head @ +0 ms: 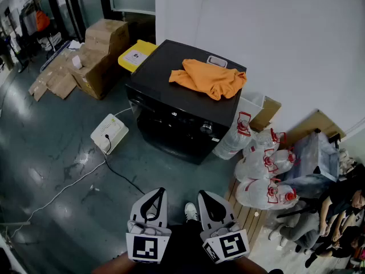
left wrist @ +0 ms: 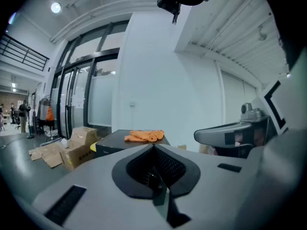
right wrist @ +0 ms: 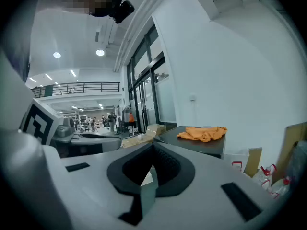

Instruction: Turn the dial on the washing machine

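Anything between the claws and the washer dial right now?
Nothing visible. The left claw and right claw, both shut, are well back from the dial, only bare floor between. The orange cloth lies on top of the washing machine, off the dial; the white box and cable sit to the left.

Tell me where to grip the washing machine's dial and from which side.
Grip the dial by its round rim, jaws on opposite sides. It sits on the washing machine's front panel, near its right end in the head view, so come straight at that face. Open the shut right gripper first.
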Demonstrator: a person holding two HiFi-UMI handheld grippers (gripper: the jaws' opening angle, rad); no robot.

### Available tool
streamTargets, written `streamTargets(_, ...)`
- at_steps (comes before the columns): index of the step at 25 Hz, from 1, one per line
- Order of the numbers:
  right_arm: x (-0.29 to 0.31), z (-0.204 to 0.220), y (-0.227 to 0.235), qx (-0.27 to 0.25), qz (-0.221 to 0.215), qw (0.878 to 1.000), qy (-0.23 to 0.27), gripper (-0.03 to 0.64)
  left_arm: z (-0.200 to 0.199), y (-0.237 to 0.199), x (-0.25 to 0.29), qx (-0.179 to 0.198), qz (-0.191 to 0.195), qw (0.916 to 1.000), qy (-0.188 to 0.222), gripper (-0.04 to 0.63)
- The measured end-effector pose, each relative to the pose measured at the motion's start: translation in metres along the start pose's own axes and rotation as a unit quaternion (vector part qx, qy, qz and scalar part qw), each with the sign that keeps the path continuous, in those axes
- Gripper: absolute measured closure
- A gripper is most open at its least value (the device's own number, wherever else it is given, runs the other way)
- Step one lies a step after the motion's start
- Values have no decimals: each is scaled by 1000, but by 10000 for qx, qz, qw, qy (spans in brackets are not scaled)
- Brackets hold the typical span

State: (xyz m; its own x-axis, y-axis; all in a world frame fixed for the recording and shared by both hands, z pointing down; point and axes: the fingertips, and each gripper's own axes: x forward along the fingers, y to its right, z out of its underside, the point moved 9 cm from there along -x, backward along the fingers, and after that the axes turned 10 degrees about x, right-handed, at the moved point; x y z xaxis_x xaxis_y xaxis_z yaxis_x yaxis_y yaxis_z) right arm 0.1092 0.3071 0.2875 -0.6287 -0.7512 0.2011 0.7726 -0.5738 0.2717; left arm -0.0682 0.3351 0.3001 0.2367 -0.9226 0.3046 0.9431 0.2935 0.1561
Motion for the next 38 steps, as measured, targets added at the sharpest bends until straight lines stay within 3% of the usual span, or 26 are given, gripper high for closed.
streamTargets(10,0,-6,15,55,63,10000,17,603,-6,6,12,16,14,10000,59,583)
streamTargets(26,-8,-24,125,-192,-326,9992,-112,603,-35,84,75,-23,-404,9991,-97,583)
streamTargets(38,16,-36,166,-259,-326,9991,-124,601,-55,88,112,169,-591,9981,-84,583)
